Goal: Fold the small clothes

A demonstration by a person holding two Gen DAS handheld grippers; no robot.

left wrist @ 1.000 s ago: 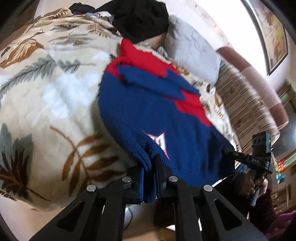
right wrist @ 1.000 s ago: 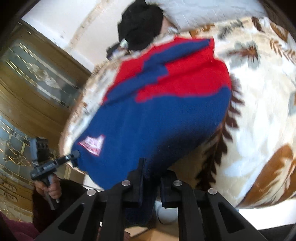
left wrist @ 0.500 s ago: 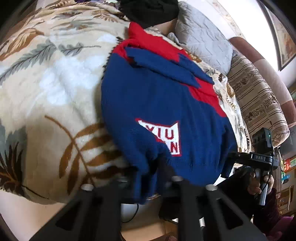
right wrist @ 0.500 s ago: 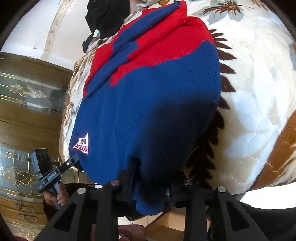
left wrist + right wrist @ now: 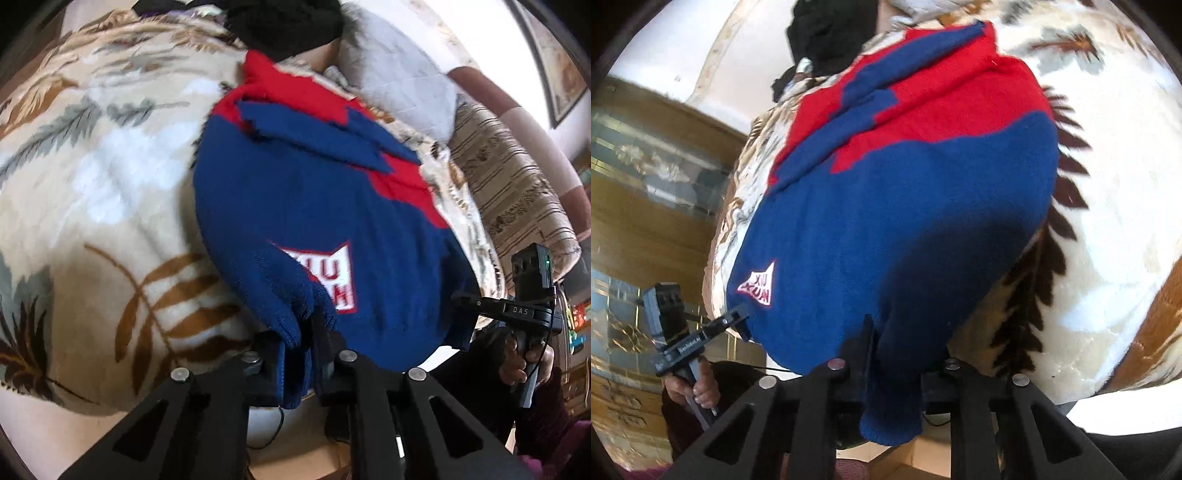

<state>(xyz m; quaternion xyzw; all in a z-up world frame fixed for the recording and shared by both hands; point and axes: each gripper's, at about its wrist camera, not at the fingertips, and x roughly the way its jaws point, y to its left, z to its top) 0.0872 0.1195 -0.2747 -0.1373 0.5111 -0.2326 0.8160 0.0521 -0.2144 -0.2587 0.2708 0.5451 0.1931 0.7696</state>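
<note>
Now, at the left gripper (image 5: 301, 354): jaws pinched tight on a bunched corner of the blue hem, knit spilling out between the fingers. Same story at the right gripper (image 5: 892, 369), clamped on the opposite hem corner with a flap of blue hanging below the fingers. Between them, the knitted sweater (image 5: 332, 206), blue body near, red shoulders and collar far, spread flat on the leaf-print blanket (image 5: 110, 192). Long axis running straight away from both sets of jaws, hem at the bed's near edge, neckline toward the grey pillow (image 5: 399, 81) and the black garment (image 5: 288, 22) beyond. White logo patch (image 5: 328, 275) just ahead of the left jaws, so left-hand corner slightly nearer the chest print. Neither hand closer to the collar; both level along the hem. Likely a hem-to-shoulder fold next, judging by the twin grip, carrying forward and up. Open blanket wide on either flank, plenty of room left and right. Tighter at the far end: pillow and black garment just past the collar, so little overshoot allowed. Near side dropping off the bed edge straight behind the fingers.
</note>
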